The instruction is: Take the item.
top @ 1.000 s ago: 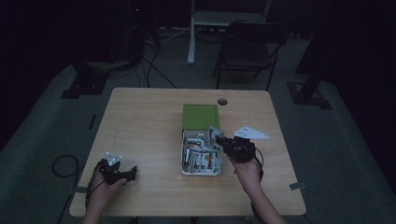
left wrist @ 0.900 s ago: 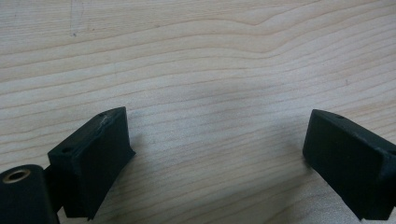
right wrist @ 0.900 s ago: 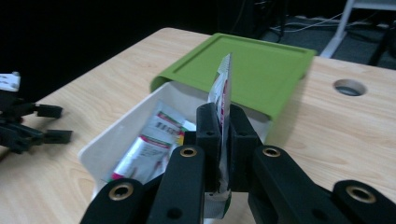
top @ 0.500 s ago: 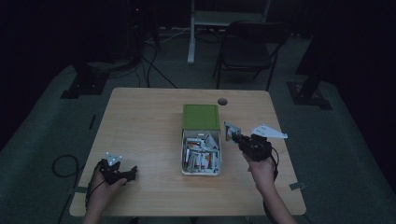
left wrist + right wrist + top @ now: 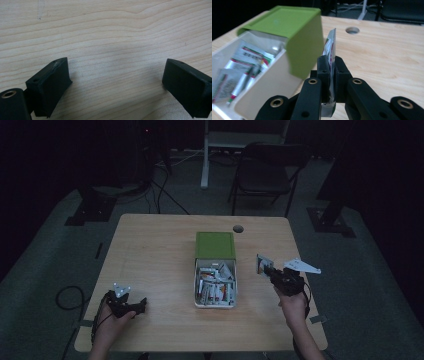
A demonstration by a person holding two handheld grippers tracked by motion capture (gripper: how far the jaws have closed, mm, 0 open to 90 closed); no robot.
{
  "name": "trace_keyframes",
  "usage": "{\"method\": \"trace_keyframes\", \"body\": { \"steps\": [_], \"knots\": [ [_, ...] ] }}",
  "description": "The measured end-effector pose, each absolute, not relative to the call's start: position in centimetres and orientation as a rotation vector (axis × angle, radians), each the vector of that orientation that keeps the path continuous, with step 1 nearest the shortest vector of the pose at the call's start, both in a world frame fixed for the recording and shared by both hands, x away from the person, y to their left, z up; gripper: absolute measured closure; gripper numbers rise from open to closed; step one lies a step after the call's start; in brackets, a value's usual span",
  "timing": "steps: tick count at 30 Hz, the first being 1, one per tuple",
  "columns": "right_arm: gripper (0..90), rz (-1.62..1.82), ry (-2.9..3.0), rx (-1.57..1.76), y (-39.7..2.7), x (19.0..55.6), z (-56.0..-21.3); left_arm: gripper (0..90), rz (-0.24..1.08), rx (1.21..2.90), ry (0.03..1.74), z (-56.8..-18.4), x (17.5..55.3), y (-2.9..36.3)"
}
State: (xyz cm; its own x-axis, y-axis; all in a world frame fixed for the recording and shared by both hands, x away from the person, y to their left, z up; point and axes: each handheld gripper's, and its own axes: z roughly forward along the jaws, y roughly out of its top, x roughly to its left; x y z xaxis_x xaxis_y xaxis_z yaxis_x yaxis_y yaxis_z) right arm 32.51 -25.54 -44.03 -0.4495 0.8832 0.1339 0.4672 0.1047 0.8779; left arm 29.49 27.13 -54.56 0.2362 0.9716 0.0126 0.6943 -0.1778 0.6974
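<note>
A white box [image 5: 197, 287] with a green lid [image 5: 215, 245] slid halfway back stands mid-table, with several sachets [image 5: 216, 287] inside. My right gripper [image 5: 267, 269] hangs to the right of the box, shut on one flat sachet [image 5: 262, 264]. In the right gripper view the sachet [image 5: 330, 47] stands edge-on between the closed jaws, beside the green lid [image 5: 287, 25] and the sachets [image 5: 242, 60] in the box. My left gripper [image 5: 135, 306] rests near the table's front left. Its jaws stand wide apart over bare wood in the left gripper view, where the left gripper [image 5: 115, 85] is open and holds nothing.
The wooden table [image 5: 150, 250] has a round cable hole [image 5: 238, 228] behind the box. A dark chair [image 5: 265, 170] and a stand base [image 5: 90, 205] sit on the floor beyond the table's far edge.
My right gripper has carried the sachet from above the box out to the right and slightly lower. The left gripper has stayed where it was.
</note>
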Motion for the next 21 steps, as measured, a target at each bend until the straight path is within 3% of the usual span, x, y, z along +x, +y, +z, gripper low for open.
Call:
{"method": "trace_keyframes", "body": {
  "steps": [21],
  "knots": [
    [86.0,1.163,1.987,1.445,-28.8,33.6,-49.6,7.9,0.632,1.944,1.521,-54.6,29.5,27.1]
  ]
}}
